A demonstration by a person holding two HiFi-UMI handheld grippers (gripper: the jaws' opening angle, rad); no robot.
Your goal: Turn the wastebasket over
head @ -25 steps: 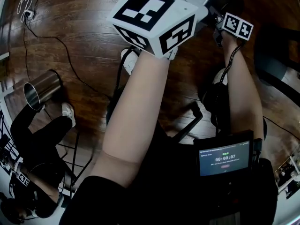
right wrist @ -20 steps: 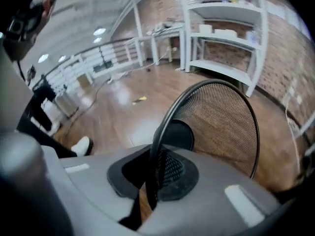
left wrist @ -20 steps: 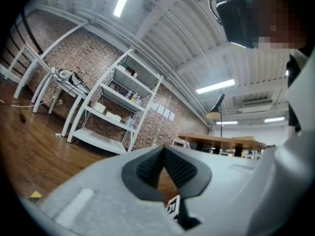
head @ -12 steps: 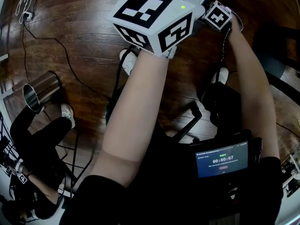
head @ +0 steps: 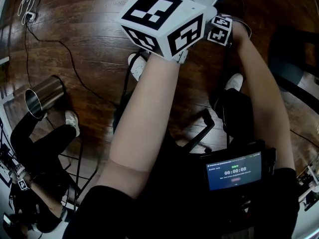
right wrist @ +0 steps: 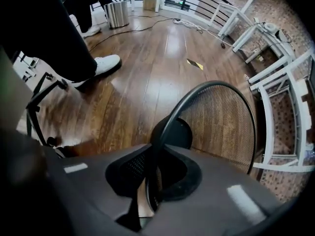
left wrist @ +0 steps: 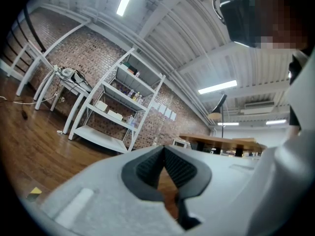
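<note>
The right hand-held gripper (right wrist: 153, 149) pointed straight down, its jaws opening by a narrow gap with the thin rim of the black mesh wastebasket (right wrist: 221, 122) running between the pads. The wastebasket sat on the wooden floor (right wrist: 147, 58) directly below, its round mouth turned up toward the gripper and its dark base visible inside. The left hand-held gripper (left wrist: 164, 149) was held about level in the air, its jaws closed tip to tip on nothing, aimed at white shelving (left wrist: 118, 107) along a brick wall (left wrist: 74, 58). In the head view its marker cube stood in front of the wastebasket and hid it. Just beside the wastebasket, a white shoe (right wrist: 106, 64) under a black trouser leg rested on the boards. A yellow scrap (right wrist: 195, 64) lay on the floor beyond the rim. Well apart, a steel bin (right wrist: 118, 14) stood near a seated person's legs. A small screen (head: 234, 169) glowed at the wearer's chest.
</note>
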